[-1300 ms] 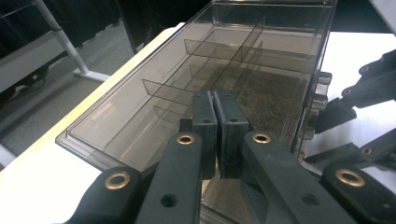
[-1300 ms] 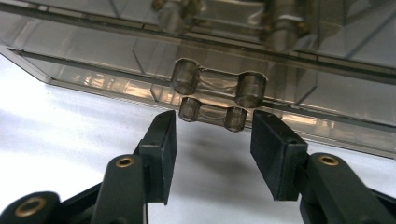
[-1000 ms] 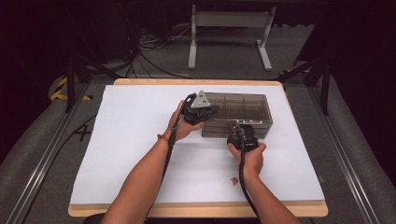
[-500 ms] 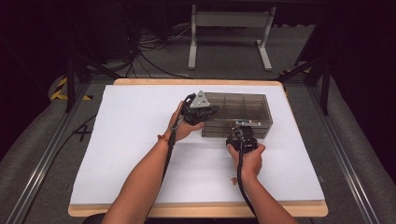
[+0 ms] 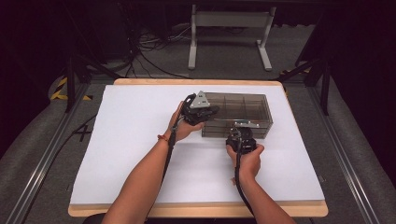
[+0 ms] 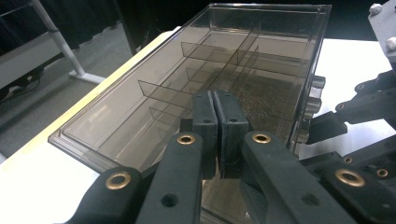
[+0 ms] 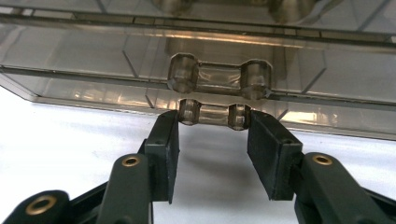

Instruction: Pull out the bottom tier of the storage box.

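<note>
The right gripper (image 7: 214, 140) clamps the lower drawer handle (image 7: 214, 113) on the box (image 5: 243, 112) front; another handle (image 7: 219, 74) sits just above. The left gripper (image 6: 217, 135), jaws pressed together and empty, rests on the box lid (image 6: 140, 107), mid-table (image 5: 116, 154)

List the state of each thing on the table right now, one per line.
Smoky clear drawer organizer box: upright on the white table, top compartments empty.
Bottom drawer handle: between the right gripper's jaws; drawer looks closed.
Left gripper: shut, holding nothing, resting on the box top.
Right gripper: jaws bracketing the handle ends.
</note>
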### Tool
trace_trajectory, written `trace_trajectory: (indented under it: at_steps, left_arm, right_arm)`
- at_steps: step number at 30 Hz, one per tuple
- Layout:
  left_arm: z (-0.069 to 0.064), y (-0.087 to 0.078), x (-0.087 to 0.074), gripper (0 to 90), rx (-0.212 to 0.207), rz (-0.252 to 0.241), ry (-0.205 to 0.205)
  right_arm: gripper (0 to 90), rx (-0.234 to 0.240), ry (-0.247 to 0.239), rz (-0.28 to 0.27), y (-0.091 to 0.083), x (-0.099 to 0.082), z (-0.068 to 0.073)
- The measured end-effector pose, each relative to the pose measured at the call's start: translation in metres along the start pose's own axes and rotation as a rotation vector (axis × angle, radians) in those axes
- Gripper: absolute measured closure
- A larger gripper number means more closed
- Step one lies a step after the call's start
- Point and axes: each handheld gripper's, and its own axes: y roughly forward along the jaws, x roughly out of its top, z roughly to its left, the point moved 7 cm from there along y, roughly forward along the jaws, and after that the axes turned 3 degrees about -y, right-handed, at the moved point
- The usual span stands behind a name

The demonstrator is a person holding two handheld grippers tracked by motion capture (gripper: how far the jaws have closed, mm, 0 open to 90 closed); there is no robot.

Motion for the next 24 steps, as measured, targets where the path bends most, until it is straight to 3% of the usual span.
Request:
trace_trajectory:
  at_steps: [9, 24]
  left_arm:
    - [0.0, 0.0004, -0.0001, 88.5, -0.003, -0.004, 0.004]
    - [0.0, 0.0007, 0.0005, 88.9, -0.004, 0.003, 0.007]
  right_arm:
    - [55.2, -0.025, -0.01, -0.001, 0.0012, -0.0005, 0.0017]
    - [56.2, -0.005, -0.018, -0.008, 0.002, -0.0029, -0.0007]
